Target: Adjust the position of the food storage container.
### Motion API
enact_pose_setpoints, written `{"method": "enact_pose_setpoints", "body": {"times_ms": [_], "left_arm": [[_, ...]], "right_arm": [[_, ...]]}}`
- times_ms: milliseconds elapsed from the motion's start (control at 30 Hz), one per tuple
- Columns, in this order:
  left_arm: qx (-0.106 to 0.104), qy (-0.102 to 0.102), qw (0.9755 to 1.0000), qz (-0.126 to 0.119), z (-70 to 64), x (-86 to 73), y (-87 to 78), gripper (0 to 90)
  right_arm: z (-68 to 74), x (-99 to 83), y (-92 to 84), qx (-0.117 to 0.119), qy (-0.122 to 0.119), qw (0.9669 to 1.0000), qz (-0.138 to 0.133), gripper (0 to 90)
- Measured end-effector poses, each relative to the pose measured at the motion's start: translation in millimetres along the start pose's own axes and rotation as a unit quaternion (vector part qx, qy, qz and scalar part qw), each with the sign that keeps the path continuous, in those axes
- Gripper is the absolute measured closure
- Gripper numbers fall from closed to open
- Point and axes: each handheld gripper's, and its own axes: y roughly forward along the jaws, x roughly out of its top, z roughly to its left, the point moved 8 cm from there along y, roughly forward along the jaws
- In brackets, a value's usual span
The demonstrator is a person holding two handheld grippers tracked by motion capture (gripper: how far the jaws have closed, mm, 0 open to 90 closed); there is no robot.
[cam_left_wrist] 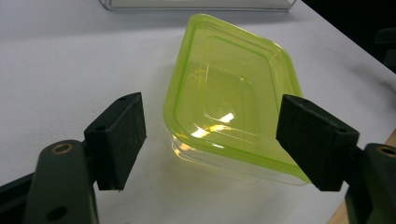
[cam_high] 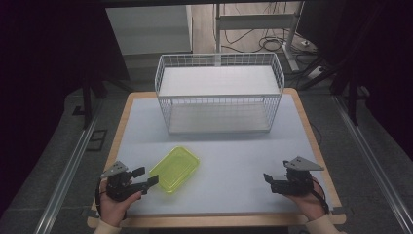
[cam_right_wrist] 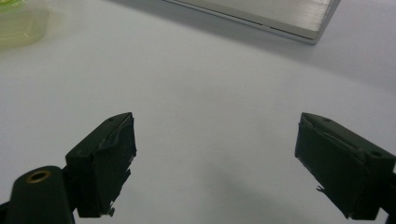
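The white worktop [cam_high: 234, 151] is carrying a yellow-green lidded box [cam_high: 174, 168] near its front left corner, lying just ahead of the left claw [cam_high: 146, 176], which is gaping wide, touching nothing; the right claw [cam_high: 269, 181] is gaping wide too, empty.

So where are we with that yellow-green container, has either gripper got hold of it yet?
Nothing looks done: the wire basket holds nothing. In hand: the left gripper is open, its jaws either side of the near end of the lidded container, not clamped. The right gripper is open over bare table. Left, as a guess: grasp it and perhaps carry it to the basket.
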Motion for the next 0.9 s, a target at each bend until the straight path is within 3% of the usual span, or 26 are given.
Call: {"method": "enact_pose_setpoints", "body": {"times_ms": [267,500,633,700,733,767,800,900], "left_arm": [[-0.002,0.005,1.0,-0.002,-3.8,1.6,-0.5,23.9],[-0.008,0.005,0.9999,-0.006,-9.3,6.9,-2.8,26.0],[-0.015,0.001,0.9999,-0.006,-14.4,11.3,-6.4,38.7],[-0.025,0.002,0.9997,-0.001,-18.5,12.4,-7.3,50.5],[-0.03,0.004,0.9996,0.002,-21.1,12.8,-7.5,62.3],[-0.035,0.008,0.9993,0.006,-24.1,12.8,-7.4,62.3],[-0.042,0.015,0.9989,0.012,-30.6,12.9,-6.8,73.3],[-0.052,0.02,0.9982,0.02,-37.5,13.0,-5.7,81.6]], "right_arm": [[-3.7,-2.1,-0.3,-0.005,0.005,1.0,0.001,12.8],[-0.9,-3.2,1.5,-0.005,-0.005,1.0,0.004,12.8],[-2.0,-2.8,3.1,-0.006,-0.005,1.0,0.005,12.8],[-2.3,-2.7,2.7,-0.007,-0.004,1.0,0.004,12.9],[-2.4,-3.1,2.0,-0.006,-0.003,1.0,0.004,12.9],[-2.4,-3.1,2.0,-0.006,-0.003,1.0,0.004,12.9],[-2.9,-2.8,1.2,-0.008,-0.003,1.0,0.003,12.9],[-2.8,-2.0,0.9,-0.006,-0.002,1.0,0.001,12.9]]}}
